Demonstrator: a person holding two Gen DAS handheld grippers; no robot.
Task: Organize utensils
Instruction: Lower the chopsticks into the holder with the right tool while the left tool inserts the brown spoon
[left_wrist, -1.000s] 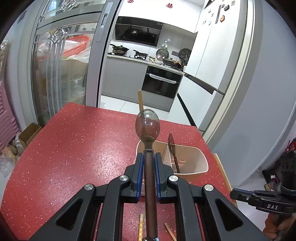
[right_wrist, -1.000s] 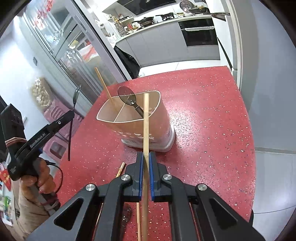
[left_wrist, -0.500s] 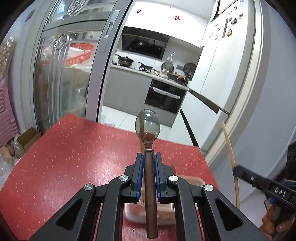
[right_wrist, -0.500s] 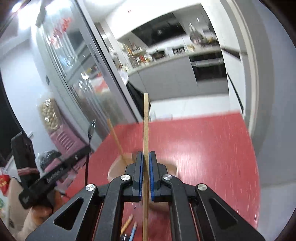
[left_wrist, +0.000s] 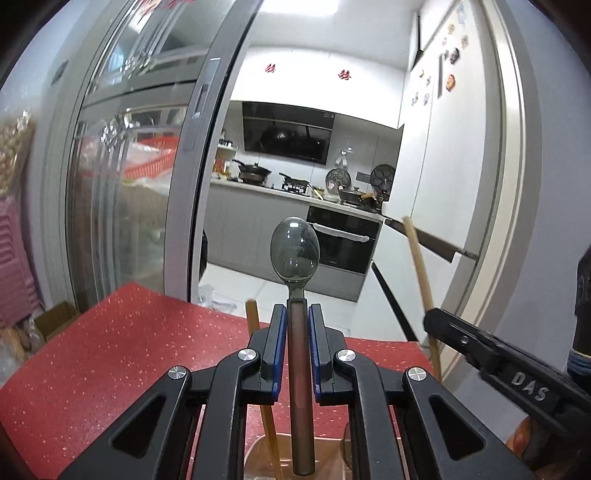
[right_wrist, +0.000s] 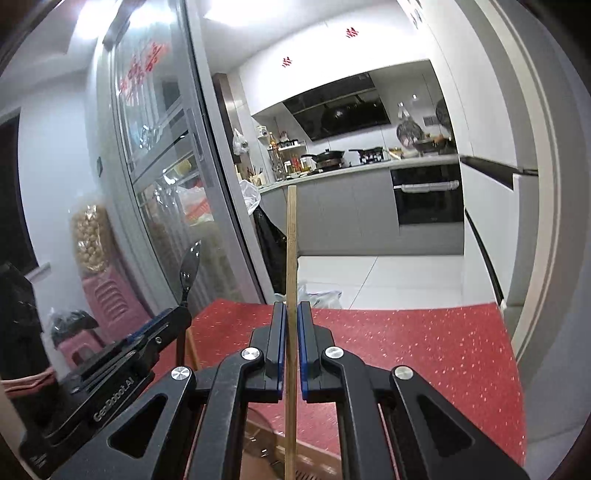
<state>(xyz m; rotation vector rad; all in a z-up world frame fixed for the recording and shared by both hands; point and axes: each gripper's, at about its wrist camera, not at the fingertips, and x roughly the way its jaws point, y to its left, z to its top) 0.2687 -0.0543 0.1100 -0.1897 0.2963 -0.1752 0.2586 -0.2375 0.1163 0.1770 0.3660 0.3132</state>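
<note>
Jaws of left gripper (left_wrist: 297, 314) closed on spoon (left_wrist: 294, 251) handle, bowl pointing up, long axis along the fingers | right gripper (right_wrist: 291, 314) clamps chopstick (right_wrist: 291, 240) upright | both above utensil holder (left_wrist: 325, 458) on red table (left_wrist: 110, 350)
</note>
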